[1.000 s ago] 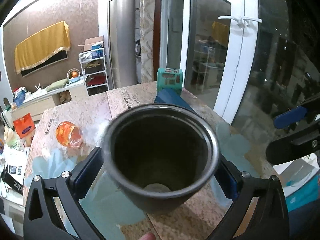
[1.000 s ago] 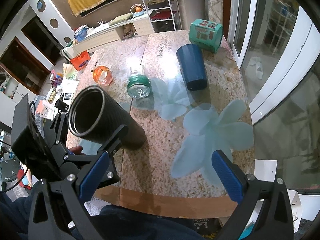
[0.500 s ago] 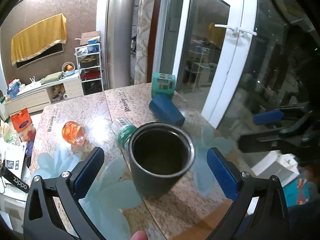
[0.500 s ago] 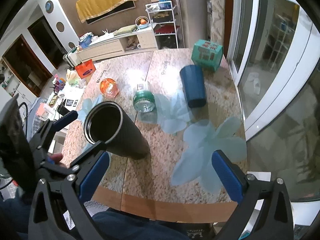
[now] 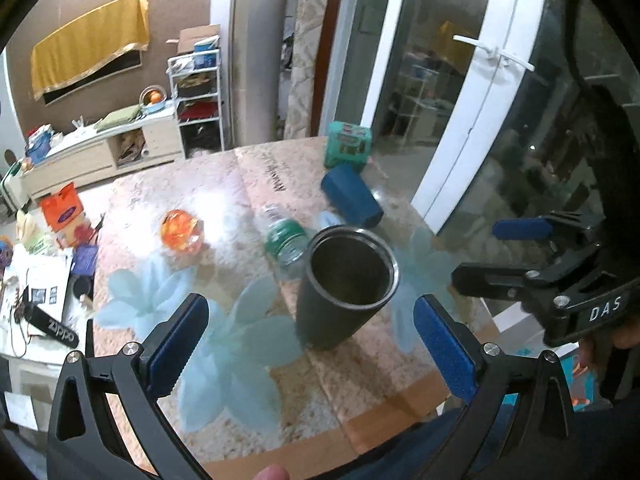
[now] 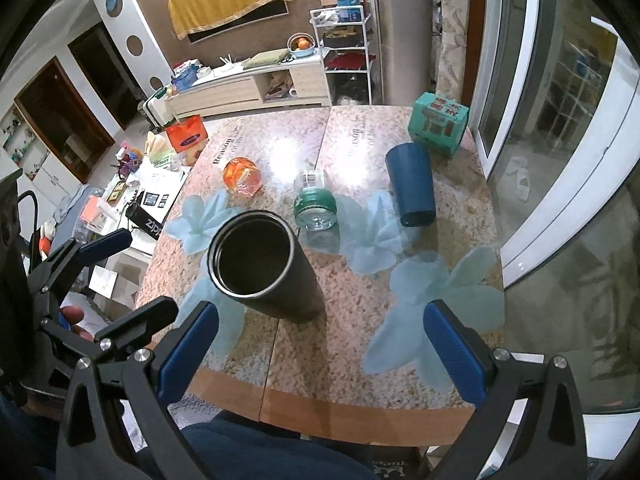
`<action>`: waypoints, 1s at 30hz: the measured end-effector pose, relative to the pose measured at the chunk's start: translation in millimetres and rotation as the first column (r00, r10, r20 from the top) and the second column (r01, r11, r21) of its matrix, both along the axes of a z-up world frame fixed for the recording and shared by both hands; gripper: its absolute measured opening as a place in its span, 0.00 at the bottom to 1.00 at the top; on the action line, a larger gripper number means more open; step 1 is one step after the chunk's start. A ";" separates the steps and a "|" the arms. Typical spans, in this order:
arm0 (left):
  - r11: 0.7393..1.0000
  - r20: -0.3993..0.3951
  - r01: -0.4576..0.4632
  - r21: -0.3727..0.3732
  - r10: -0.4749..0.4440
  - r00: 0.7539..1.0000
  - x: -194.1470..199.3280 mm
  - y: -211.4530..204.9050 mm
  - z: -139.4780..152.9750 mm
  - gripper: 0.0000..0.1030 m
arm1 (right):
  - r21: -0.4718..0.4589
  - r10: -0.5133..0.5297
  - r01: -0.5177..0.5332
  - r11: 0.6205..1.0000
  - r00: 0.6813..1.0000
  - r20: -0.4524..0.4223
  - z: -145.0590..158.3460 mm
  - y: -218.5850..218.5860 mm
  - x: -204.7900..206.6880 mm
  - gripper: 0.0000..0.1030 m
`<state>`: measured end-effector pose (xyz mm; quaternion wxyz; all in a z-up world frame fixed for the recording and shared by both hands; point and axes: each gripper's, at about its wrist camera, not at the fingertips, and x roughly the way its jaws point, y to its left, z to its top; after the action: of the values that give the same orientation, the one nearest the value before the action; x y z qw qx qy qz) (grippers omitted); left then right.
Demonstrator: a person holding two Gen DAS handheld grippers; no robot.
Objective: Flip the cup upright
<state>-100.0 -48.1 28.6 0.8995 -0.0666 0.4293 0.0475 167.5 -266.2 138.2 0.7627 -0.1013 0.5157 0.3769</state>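
A dark metal cup (image 5: 345, 286) stands upright on the table (image 5: 224, 184), mouth up, near its front middle; it also shows in the right wrist view (image 6: 264, 266). My left gripper (image 5: 312, 356) is open and empty, pulled back above and in front of the cup, not touching it. My right gripper (image 6: 320, 356) is open and empty, held back over the table's front edge. Each gripper shows at the edge of the other's view: the right one (image 5: 532, 252) and the left one (image 6: 100, 276).
A blue cup (image 6: 412, 184) lies on its side at the back right, by a teal box (image 6: 438, 122). A green-capped plastic bottle (image 6: 314, 200) lies behind the metal cup. An orange glass object (image 6: 242, 176) sits left. Clutter lies on a side table (image 6: 132, 200) at the left.
My left gripper has let go of the metal cup and drawn back from it. The cup now stands alone on the table. The right gripper has pulled back a little.
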 end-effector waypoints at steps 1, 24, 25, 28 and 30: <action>1.000 -0.010 -0.009 -0.004 0.009 1.000 -1.3 2.6 -0.5 1.00 | 0.004 0.002 -0.002 1.000 1.000 0.002 0.2 0.7 -0.9 1.00; 0.988 -0.103 -0.109 -0.112 0.098 0.990 -4.8 23.7 -8.2 1.00 | -0.007 0.063 -0.063 0.998 0.997 -0.033 -9.0 9.8 -9.6 1.00; 0.988 -0.103 -0.109 -0.113 0.097 0.990 -4.6 23.4 -8.2 1.00 | -0.007 0.063 -0.064 0.998 0.997 -0.034 -8.9 9.5 -9.6 1.00; 0.987 -0.102 -0.108 -0.118 0.096 0.990 -4.4 23.4 -8.2 1.00 | -0.006 0.066 -0.067 0.998 0.997 -0.037 -8.8 9.4 -10.0 1.00; 0.987 -0.102 -0.108 -0.119 0.096 0.990 -4.4 23.3 -8.2 1.00 | -0.004 0.068 -0.068 0.998 0.997 -0.038 -9.0 9.3 -10.1 1.00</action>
<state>-104.4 -24.9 20.4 0.8683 -0.1422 0.4700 0.0699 157.4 -256.9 129.3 0.7392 -0.1136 0.5273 0.4033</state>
